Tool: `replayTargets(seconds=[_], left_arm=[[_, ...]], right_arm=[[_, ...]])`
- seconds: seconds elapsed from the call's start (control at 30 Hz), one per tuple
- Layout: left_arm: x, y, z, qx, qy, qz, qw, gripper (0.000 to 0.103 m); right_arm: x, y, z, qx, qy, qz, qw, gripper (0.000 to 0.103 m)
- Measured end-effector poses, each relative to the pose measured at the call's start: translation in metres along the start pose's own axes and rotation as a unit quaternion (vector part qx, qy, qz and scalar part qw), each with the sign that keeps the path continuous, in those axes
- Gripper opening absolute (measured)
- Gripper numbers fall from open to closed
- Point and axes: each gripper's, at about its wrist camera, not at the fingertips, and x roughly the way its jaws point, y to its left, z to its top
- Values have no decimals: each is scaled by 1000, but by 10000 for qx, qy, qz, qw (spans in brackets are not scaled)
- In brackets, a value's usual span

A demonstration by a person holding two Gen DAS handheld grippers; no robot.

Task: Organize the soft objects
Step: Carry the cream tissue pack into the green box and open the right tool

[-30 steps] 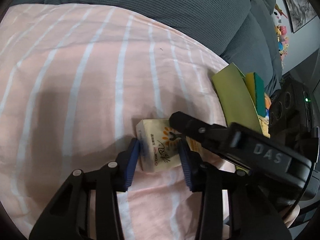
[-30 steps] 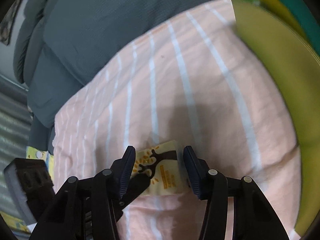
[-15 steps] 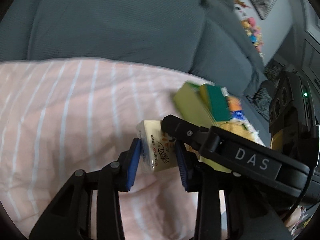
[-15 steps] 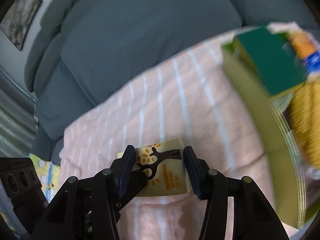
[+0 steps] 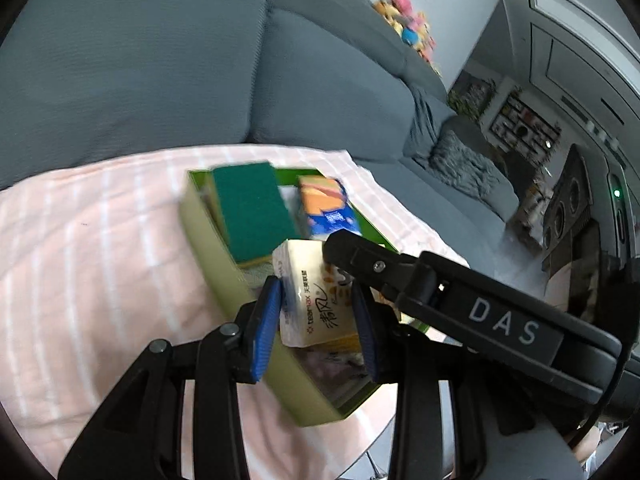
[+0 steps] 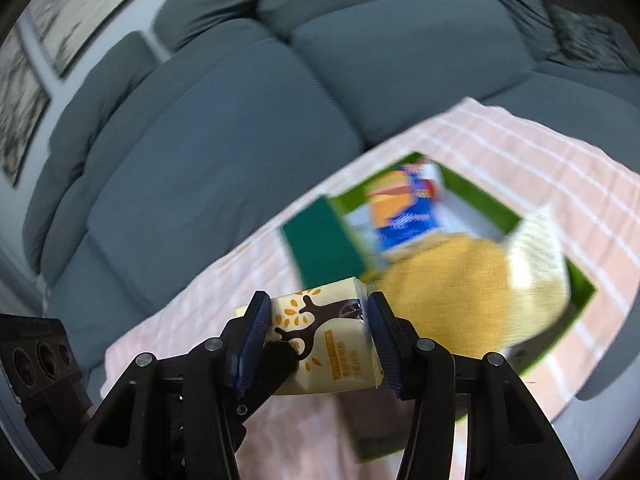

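Both grippers hold one cream tissue pack (image 5: 316, 300) with a brown tree print (image 6: 324, 340). My left gripper (image 5: 318, 320) is shut on it from one side and my right gripper (image 6: 316, 340) is shut on it from the other. The pack hangs in the air over the near end of a green box (image 5: 224, 264), which also shows in the right wrist view (image 6: 576, 304). In the box lie a dark green sponge (image 5: 248, 216), an orange and blue packet (image 5: 326, 208) and a yellow knit item (image 6: 452, 292).
The box rests on a pink, white-striped cloth (image 5: 88, 248) over a grey sofa seat. Grey back cushions (image 5: 132, 72) rise behind it. Plush toys (image 5: 400, 20) sit on the sofa top at the far right. A white textured item (image 6: 540, 244) stands in the box.
Both grippers lifted the tissue pack off the striped cloth and carried it over the green box. The box contents have come into view.
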Motion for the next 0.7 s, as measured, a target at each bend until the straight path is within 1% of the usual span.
replayTargets(seconds=[0.17, 0.37, 0.47, 0.57, 0.7], left_arm=[[36, -4, -2, -139, 429, -257, 9987, 33], [57, 0, -9, -292, 777, -250, 9962, 35], [57, 3, -11, -360, 804, -203, 9959, 37], [53, 2, -12, -333, 787, -184, 9962, 38], [51, -1, -12, -325, 839, -175, 9958, 44]], right_arm=[[11, -36, 7, 328, 146, -290, 9989, 53], [33, -54, 3, 475, 407, -558, 9965, 53], [40, -61, 1, 524, 486, -598, 9956, 53], [42, -63, 0, 588, 477, -573, 9955, 53], [43, -64, 0, 683, 477, -557, 9950, 53]])
